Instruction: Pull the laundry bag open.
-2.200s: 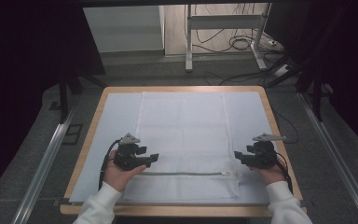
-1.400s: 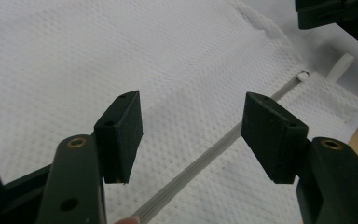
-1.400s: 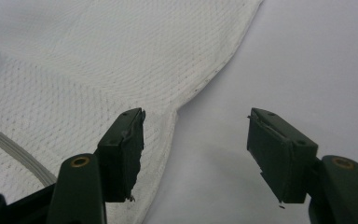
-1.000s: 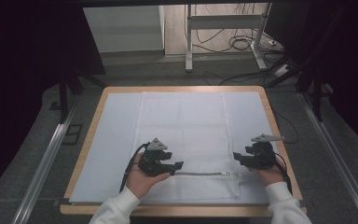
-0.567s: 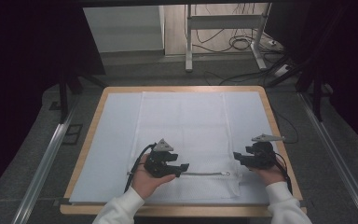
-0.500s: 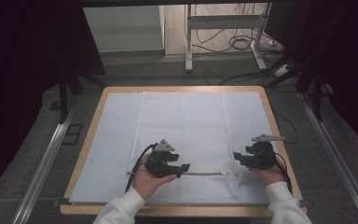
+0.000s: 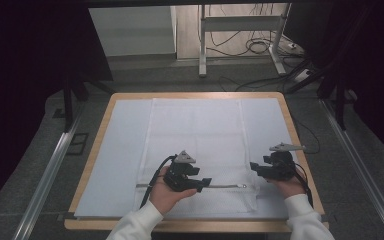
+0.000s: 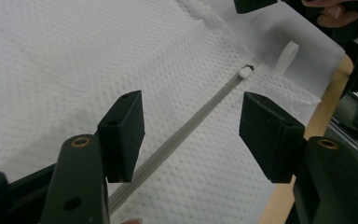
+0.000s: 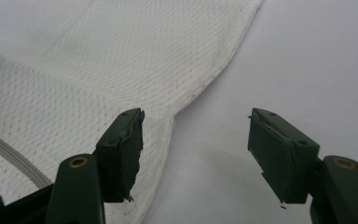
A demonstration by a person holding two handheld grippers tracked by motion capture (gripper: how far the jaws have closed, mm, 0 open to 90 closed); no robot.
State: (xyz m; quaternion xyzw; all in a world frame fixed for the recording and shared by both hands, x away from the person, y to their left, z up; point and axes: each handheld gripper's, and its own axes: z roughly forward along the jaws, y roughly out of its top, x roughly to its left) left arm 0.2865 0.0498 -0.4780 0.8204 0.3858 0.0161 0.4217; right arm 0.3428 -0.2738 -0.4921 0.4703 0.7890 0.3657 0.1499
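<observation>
A white mesh bag (image 7: 195, 135) lies flat on a pale mat (image 7: 120, 150). Its grey zipper (image 7: 220, 186) runs along the near edge. My left gripper (image 7: 207, 184) hovers low over that zipper, pointing right. In the left gripper view the left gripper (image 8: 191, 126) is open, the zipper track (image 8: 186, 133) runs between its jaws untouched, and the white zipper pull (image 8: 246, 71) lies ahead. My right gripper (image 7: 254, 167) sits at the bag's right edge. In the right gripper view the right gripper (image 9: 196, 140) is open, its left pad (image 9: 121, 149) over the bag's edge (image 9: 177, 116), with nothing gripped.
The mat covers a wooden table (image 7: 205, 225) whose rim shows all round. Metal rails (image 7: 50, 170) run along the floor on both sides. Desk legs and cables (image 7: 240, 45) stand beyond the far edge. The zipper end (image 9: 4, 154) shows at the lower left of the right gripper view.
My left hand has slid to the right along the zipper, from the bag's left part towards its middle. The right hand and gripper have stayed in place.
</observation>
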